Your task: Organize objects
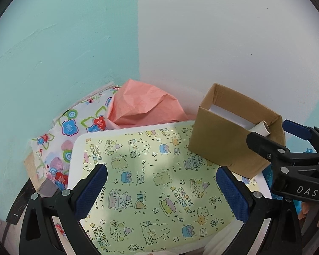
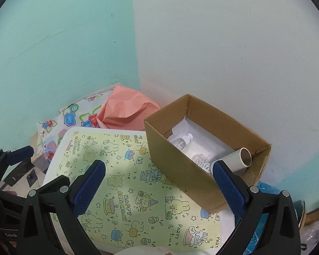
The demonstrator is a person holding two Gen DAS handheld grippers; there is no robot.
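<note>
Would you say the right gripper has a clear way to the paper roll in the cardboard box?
Probably yes. The right gripper is open and empty, the cardboard box is open-topped, and the paper roll leans at its near corner, beside one fingertip, with nothing over it.

A home corner, by the look of it: painted teal-and-white walls, a birthday-print table, flowered cloth, crumpled pink paper and a cardboard box of odds and ends.

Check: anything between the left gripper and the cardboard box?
Only bare birthday-print paper lies between the left gripper and the box, per the left wrist view.
</note>
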